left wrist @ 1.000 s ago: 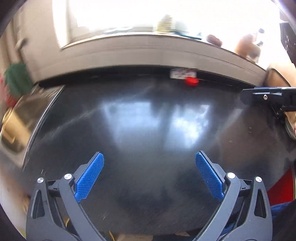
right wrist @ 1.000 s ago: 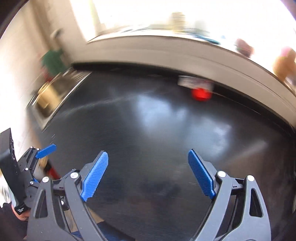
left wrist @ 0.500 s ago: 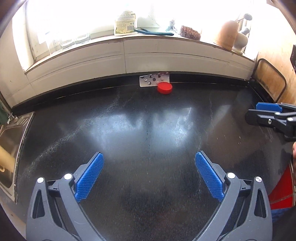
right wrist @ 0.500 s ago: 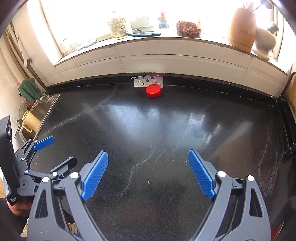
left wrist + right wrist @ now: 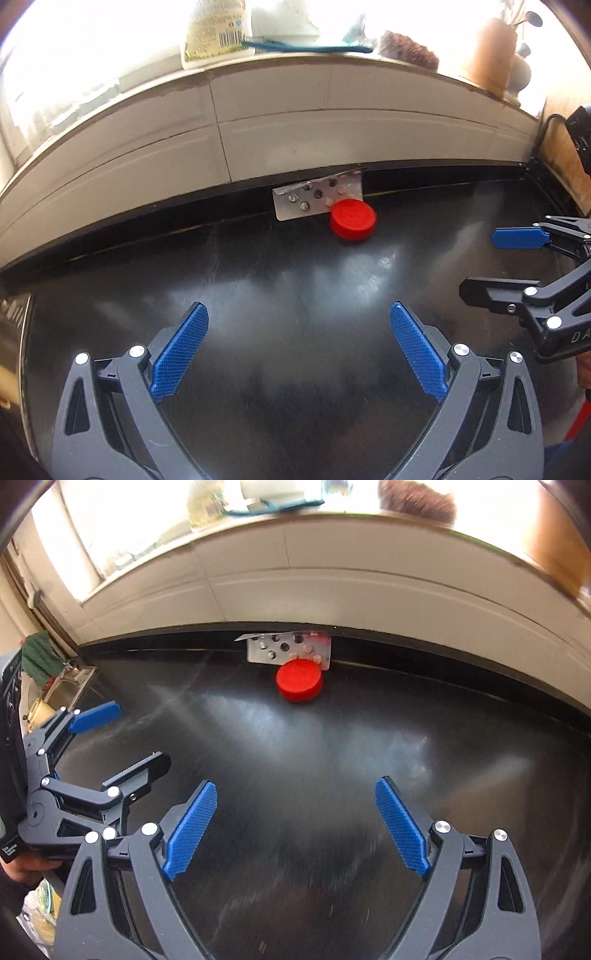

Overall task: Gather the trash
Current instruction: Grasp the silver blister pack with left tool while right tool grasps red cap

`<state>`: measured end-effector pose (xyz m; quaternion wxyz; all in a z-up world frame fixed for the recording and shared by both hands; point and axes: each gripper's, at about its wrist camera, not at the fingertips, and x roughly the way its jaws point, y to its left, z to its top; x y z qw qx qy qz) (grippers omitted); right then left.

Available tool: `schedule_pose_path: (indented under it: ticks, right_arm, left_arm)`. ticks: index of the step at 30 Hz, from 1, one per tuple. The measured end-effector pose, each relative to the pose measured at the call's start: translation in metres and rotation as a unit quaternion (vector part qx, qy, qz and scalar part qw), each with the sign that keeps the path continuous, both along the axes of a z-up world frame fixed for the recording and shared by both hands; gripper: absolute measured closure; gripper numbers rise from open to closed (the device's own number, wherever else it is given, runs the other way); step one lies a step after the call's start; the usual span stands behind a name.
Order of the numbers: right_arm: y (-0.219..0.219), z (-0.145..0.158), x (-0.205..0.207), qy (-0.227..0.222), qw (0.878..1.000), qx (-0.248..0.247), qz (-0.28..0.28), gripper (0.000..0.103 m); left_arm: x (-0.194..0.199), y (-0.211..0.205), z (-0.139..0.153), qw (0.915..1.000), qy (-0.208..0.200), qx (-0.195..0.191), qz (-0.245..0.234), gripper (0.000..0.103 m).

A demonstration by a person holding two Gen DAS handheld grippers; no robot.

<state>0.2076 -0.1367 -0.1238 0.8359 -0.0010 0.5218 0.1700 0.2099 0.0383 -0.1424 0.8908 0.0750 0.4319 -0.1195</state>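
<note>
Both tongs stand wide with nothing between their blue ribbed pads. Left gripper, black-framed, points down at the dark, glossy stone countertop; the right gripper does the same alongside it. From the left wrist view the right gripper enters at the right edge, its two fingers spread apart above the counter; from the right wrist view the left gripper enters at the left edge, likewise spread, with part of a hand below it.

Task items lie at the far edge of the countertop, well ahead of both grippers. A flat, round red plastic cap rests on the counter. A silver foil blister pack leans against the base of the white tiled upstand directly behind the cap, which overlaps the pack's lower right corner. Some blister pockets look pressed out, others hold pale tablets.

On the bright sill above stand a labelled jar, a brown bristly object and a tan vessel. A steel sink with a green cloth lies at far left.
</note>
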Motion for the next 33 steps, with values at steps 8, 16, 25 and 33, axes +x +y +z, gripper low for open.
schedule_pose_path:
  ticks: [8,16,25,33]
  right_arm:
    - [0.029,-0.057,0.085,0.033,0.999,-0.022,0.029,0.026]
    - [0.045,-0.059,0.105,-0.011,0.996,-0.04,0.078,0.05]
    - [0.015,-0.047,0.092,0.015,0.998,-0.006,0.066,0.054]
    - [-0.031,-0.035,0.064,0.036,0.999,0.018,0.029,0.054]
  left_arm:
    - [0.068,0.012,-0.038,0.9994,0.034,0.008,-0.008,0.007]
    - [0.102,0.019,-0.051,0.9987,0.031,0.015,-0.037,0.007]
    - [0.127,-0.012,-0.04,0.9942,-0.026,0.04,-0.097,0.01]
    - [0.12,-0.04,-0.032,0.9887,-0.06,0.069,-0.119,0.038]
